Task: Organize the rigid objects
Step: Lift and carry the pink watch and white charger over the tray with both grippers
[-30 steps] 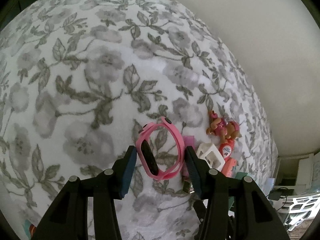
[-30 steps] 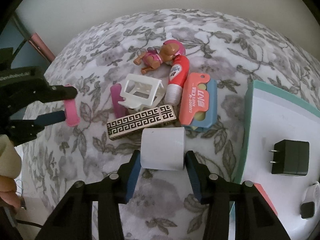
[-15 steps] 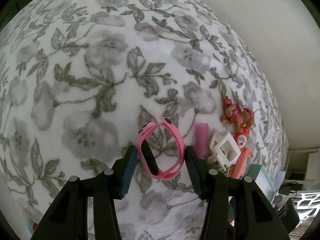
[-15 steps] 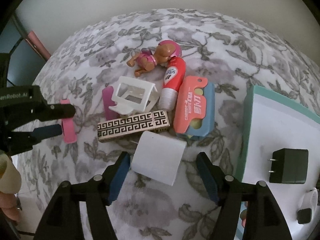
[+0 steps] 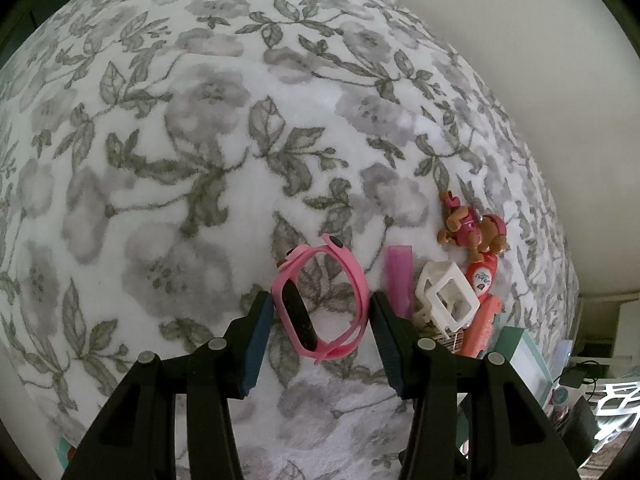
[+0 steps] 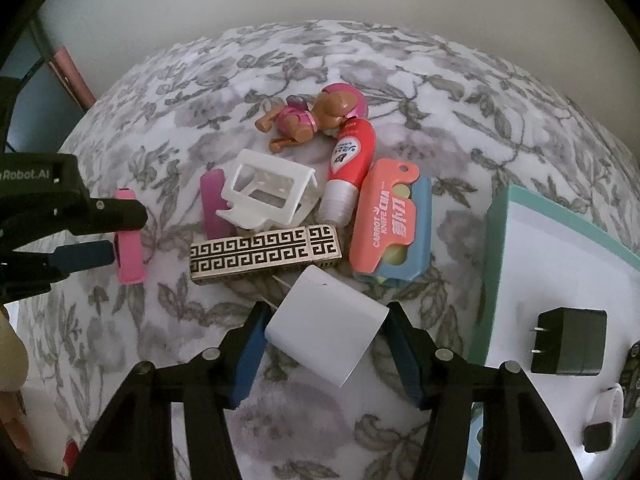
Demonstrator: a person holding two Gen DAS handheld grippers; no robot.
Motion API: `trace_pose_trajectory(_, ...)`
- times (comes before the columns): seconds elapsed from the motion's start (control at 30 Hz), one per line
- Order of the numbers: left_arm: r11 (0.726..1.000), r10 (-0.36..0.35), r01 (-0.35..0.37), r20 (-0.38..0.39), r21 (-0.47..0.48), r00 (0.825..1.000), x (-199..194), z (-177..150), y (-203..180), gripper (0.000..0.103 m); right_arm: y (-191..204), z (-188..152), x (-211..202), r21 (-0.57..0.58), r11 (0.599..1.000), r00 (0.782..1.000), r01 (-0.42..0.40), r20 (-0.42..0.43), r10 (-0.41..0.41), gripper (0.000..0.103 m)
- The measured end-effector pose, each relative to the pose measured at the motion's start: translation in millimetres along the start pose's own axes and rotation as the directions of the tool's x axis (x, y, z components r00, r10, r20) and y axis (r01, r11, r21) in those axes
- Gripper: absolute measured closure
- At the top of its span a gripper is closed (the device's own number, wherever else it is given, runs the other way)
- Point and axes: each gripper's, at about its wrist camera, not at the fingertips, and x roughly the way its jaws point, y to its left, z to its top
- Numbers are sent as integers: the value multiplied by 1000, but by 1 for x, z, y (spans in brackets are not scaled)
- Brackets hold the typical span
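Observation:
My left gripper [image 5: 320, 300] is shut on a pink fitness band [image 5: 320, 300] and holds it just over the floral blanket [image 5: 200, 160]. It also shows at the left of the right wrist view [image 6: 124, 232], left of the pile. My right gripper [image 6: 327, 312] is closing around a white charger cube [image 6: 326, 332], which lies askew with its corners touching both pads. Beyond it sit a black-and-white patterned box [image 6: 264, 254], a white plastic frame [image 6: 272, 196], a purple piece [image 6: 212, 208], a red tube [image 6: 350, 164], a coral peeler [image 6: 388, 220] and a toy pup [image 6: 316, 116].
A teal-rimmed tray [image 6: 496, 240] at the right holds a black charger [image 6: 568, 346] and small dark items. A person's hand [image 6: 12, 360] shows at the left edge. A pale wall stands behind the bed.
The right jaws let go of the white charger, spread wide, then came partly back in; the charger has turned askew. The left gripper still holds the pink band, hardly moved.

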Motion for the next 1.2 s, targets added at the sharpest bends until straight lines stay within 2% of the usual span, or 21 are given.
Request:
trace_pose_trajectory(0.23, 1000, -20, 19, 59, 13, 998, -23, 3, -5, 52, -13, 0, -13, 43, 999, 1000, -14, 8, 14, 42)
trace_pose_trajectory(0.53, 996, -65, 54, 155, 74, 986, -65, -2, -27, 52, -32, 3, -63, 99, 994, 993, -52, 113, 40, 42)
trace_pose_trajectory(0.67, 991, -92, 72, 180, 116, 979, -79, -10, -43, 52, -47, 1, -81, 127, 992, 991, -6, 136, -12, 42)
trace_pose_trajectory(1.0, 963, -160, 105, 217, 247, 963, -107, -45, -88, 52, -96, -14, -113, 241, 969, 987, 45, 141, -81, 42)
trace_pose_trajectory(1.2, 935, -160, 92, 174, 343, 972, -96, -75, -124, 52, -127, -28, -127, 317, 946, 985, 70, 127, -115, 42)
